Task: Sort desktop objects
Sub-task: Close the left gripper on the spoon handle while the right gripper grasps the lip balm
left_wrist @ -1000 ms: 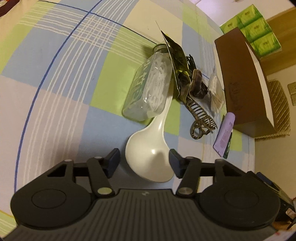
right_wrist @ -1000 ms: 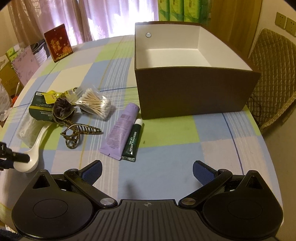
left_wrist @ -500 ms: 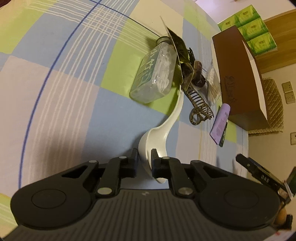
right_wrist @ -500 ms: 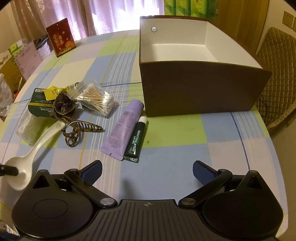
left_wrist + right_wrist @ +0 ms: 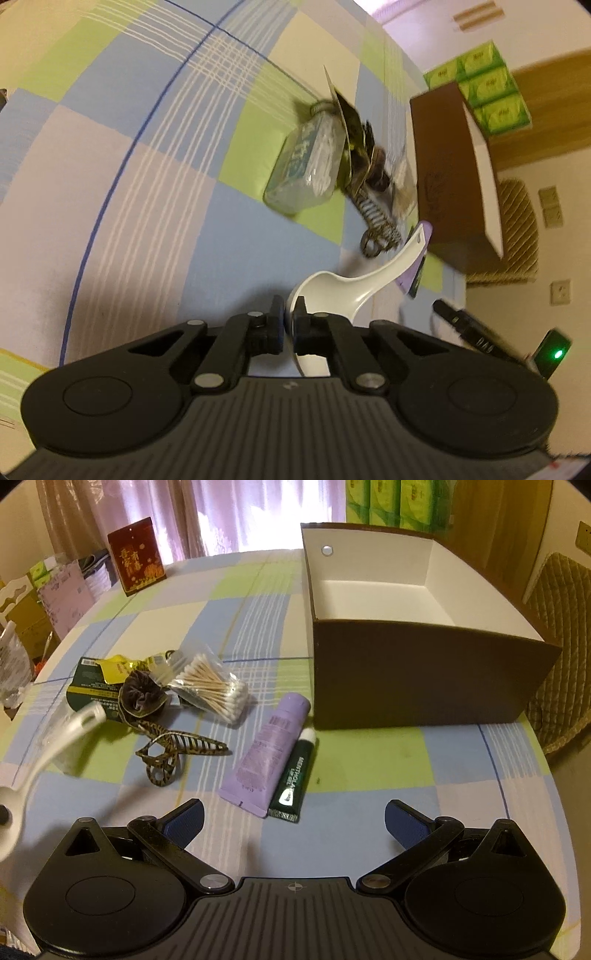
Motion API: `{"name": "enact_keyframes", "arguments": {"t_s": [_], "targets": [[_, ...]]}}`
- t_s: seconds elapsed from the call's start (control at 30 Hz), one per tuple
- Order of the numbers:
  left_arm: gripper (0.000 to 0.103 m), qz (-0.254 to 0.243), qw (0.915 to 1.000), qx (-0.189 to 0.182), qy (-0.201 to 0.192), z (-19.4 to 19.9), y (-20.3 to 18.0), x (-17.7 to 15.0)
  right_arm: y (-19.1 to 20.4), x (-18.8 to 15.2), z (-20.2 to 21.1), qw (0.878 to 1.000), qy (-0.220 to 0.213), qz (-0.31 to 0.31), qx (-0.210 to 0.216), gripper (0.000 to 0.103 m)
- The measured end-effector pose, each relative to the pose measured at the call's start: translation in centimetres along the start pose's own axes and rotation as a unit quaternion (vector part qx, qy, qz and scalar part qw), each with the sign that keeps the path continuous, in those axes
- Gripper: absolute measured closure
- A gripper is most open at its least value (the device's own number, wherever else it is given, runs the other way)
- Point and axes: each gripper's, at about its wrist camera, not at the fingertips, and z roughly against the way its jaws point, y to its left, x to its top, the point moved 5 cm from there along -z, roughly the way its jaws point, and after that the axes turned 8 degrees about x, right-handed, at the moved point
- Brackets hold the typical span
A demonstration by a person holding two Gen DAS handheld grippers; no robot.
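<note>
My left gripper is shut on the bowl rim of a white spoon and holds it lifted off the table, handle pointing away to the right. The spoon also shows at the left edge of the right wrist view, blurred. My right gripper is open and empty above the table, just short of a purple tube and a green lip-balm tube. A brown box with a white inside stands open at the right, with nothing visible in it.
On the checked cloth lie a leopard hair claw, a bag of cotton swabs, a dark scrunchie, a green packet and a clear floss-pick bottle. A red card stands at the back. A chair is right.
My left gripper closed on the spoon's bowl and lifted it; the handle swung up and right, away from the bottle. The right gripper stayed open and moved slightly forward.
</note>
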Motion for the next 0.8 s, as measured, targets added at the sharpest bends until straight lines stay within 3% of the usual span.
{"name": "enact_keyframes", "arguments": {"t_s": [0.23, 0.3, 0.5, 0.8], "targets": [[0.102, 0.034, 0.9983, -0.041, -0.021, 1.0, -1.0, 2.4, -0.6, 0.4, -0.5, 1.000, -0.017, -0.019, -0.018, 0.003], [0.102, 0.026, 0.9984, -0.040, -0.028, 1.0, -1.7, 3.1, -1.2, 0.6, -0.9, 0.999, -0.019, -0.029, -0.029, 0.031], [0.102, 0.011, 0.9983, -0.046, -0.035, 0.4, -3.2, 5.0, -3.0, 1.6, -2.9, 0.996, -0.027, -0.078, -0.029, 0.059], [0.102, -0.007, 0.9981, -0.051, -0.033, -1.0, -5.7, 6.6, -3.2, 1.9, -5.4, 0.998, -0.015, -0.065, -0.019, 0.072]]}}
